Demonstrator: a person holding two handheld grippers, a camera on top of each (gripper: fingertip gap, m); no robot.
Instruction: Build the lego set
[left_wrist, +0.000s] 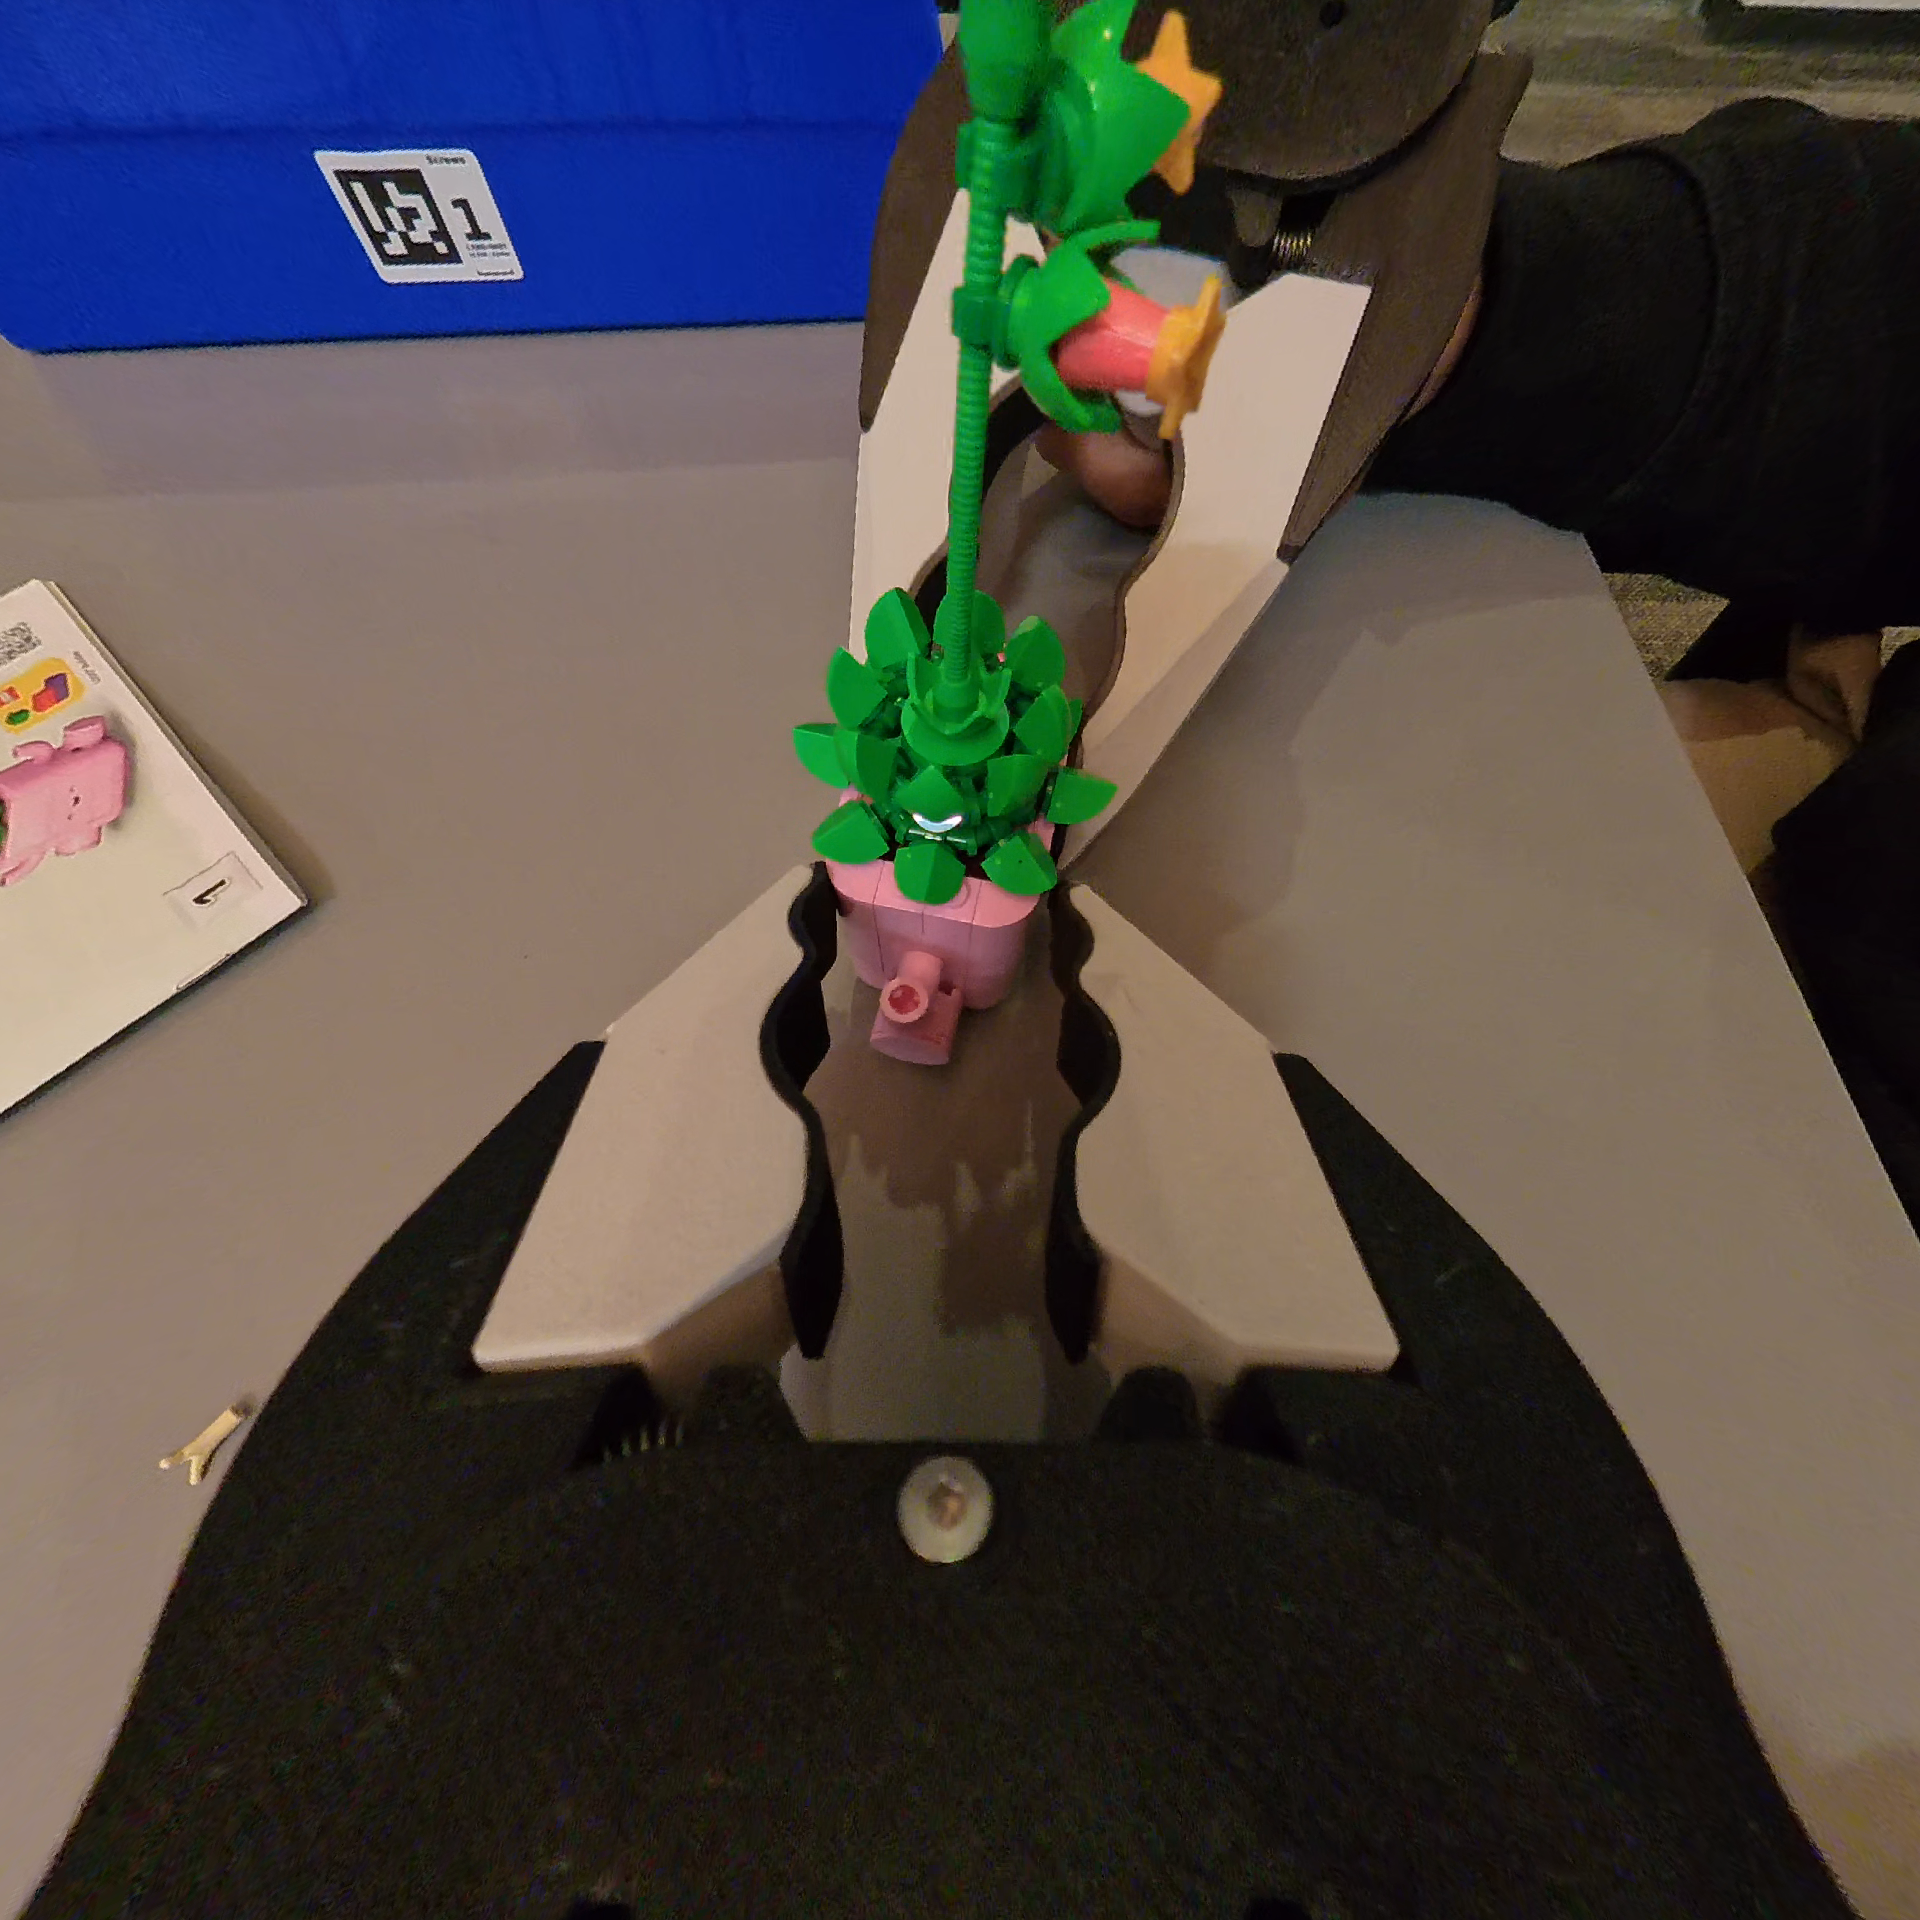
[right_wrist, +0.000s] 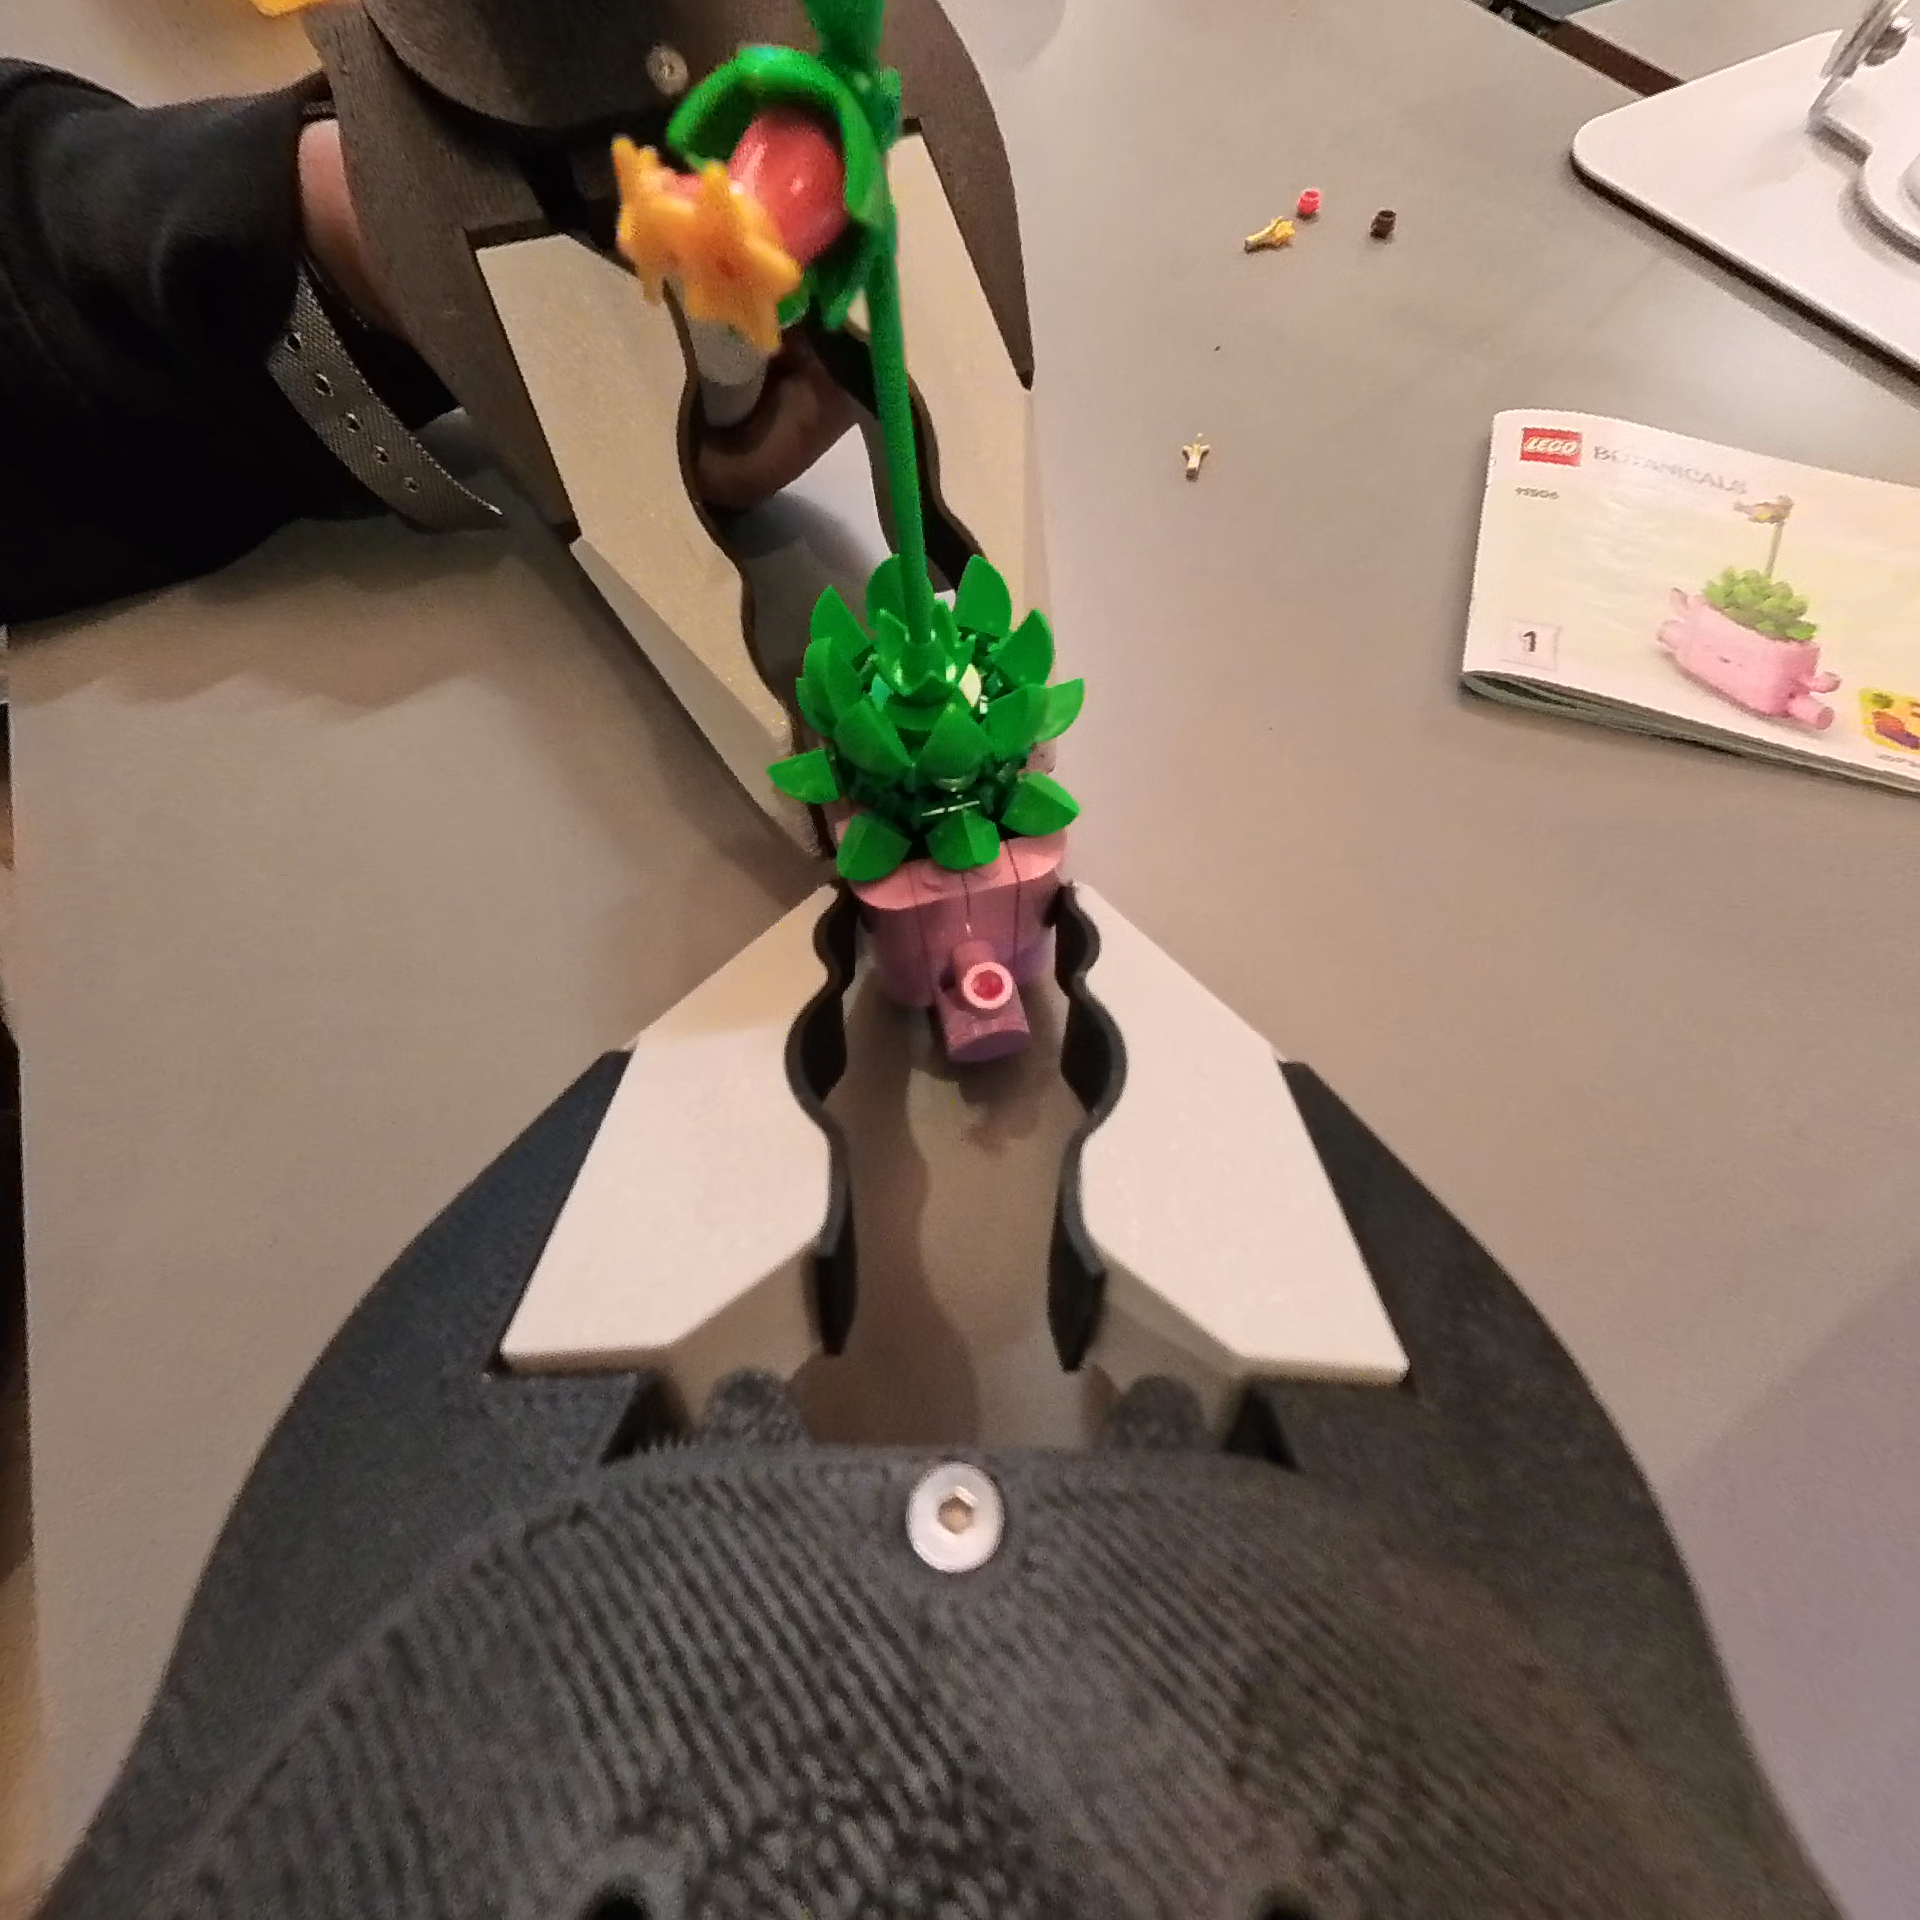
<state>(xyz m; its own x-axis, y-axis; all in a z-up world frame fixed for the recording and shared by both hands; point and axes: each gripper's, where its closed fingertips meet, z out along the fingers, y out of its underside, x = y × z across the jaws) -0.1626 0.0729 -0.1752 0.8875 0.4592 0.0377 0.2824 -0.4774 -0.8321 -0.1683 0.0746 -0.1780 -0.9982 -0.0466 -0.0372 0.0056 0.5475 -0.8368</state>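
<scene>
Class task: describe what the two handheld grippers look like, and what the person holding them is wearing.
Both the left gripper and the right gripper have textured black bodies, a silver screw at the centre, and pale grey jaws with wavy black inner pads. The person wears black sleeves and a grey strap.

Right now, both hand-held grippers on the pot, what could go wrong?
1. The tall green stem carries the pink and yellow flowers high above the pink pot; a tilt could snap it off.
2. The left hand-held gripper and right hand-held gripper seem to grip only the pot's ends, so uneven squeeze may twist it loose.
3. Fingertips sit close under the leaves and could knock some off.
</scene>
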